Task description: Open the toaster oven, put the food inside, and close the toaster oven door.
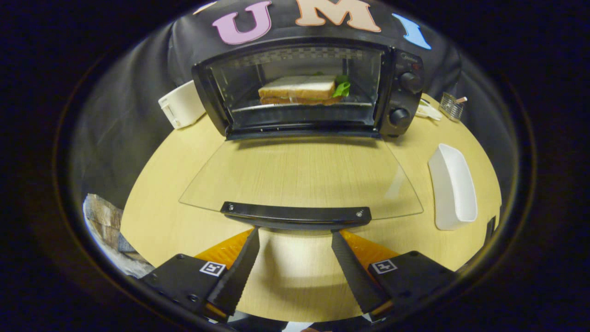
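Two of three steps look done to me. At the bottom of the frame my gripper (295,233) is spread apart and empty, its tips just short of the door handle (296,215). The glass door (299,175) lies flat open across the table (152,198). Up in the top centre, the sandwich (298,89) sits on the rack inside the toaster oven (405,87). Only closing remains.

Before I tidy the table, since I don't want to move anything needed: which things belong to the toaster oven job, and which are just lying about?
Job: toaster oven; its open glass door with handle; sandwich on the rack; gripper, fingers open just short of the handle.

Lying about: white dish; white box; small wire basket.
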Motion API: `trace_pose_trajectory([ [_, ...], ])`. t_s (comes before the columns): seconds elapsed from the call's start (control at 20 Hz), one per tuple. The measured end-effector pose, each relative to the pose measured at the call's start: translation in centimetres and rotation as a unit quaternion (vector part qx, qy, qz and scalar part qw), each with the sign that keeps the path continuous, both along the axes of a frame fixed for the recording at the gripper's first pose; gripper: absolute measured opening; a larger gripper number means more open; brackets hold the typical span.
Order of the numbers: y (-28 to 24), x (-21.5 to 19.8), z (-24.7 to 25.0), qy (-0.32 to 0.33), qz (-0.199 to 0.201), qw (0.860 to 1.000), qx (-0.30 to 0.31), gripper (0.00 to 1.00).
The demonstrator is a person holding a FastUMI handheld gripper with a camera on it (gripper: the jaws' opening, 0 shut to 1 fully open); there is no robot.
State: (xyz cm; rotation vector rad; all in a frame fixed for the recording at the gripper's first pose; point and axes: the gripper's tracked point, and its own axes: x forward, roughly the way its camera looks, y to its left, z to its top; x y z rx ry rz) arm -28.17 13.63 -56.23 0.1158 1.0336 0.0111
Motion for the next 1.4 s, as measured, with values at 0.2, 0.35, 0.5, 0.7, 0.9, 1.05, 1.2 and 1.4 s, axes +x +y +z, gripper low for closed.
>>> trace_pose_trajectory([
  [0.2, -0.6, 4.1, 5.3, -0.09, 0.005, 0.996, -0.007, 0.98],
  [0.35, -1.1, 8.8, 8.1, -0.143, -0.012, 0.99, -0.006, 0.98],
  [0.5, -2.1, 12.9, 9.5, -0.164, -0.03, 0.986, -0.011, 0.99],
  [0.7, -3.4, 15.9, 9.9, -0.175, -0.039, 0.984, -0.017, 0.99],
  [0.9, -4.1, 16.3, 11.9, -0.196, -0.036, 0.98, -0.021, 0.98],
  [1.05, -4.7, 16.5, 18.1, -0.249, -0.03, 0.968, -0.017, 0.98],
  [1.2, -6.1, 18.1, 25.7, -0.305, -0.024, 0.952, -0.017, 0.98],
  [1.4, -9.0, 20.5, 36.2, -0.374, -0.03, 0.927, -0.016, 0.98],
])
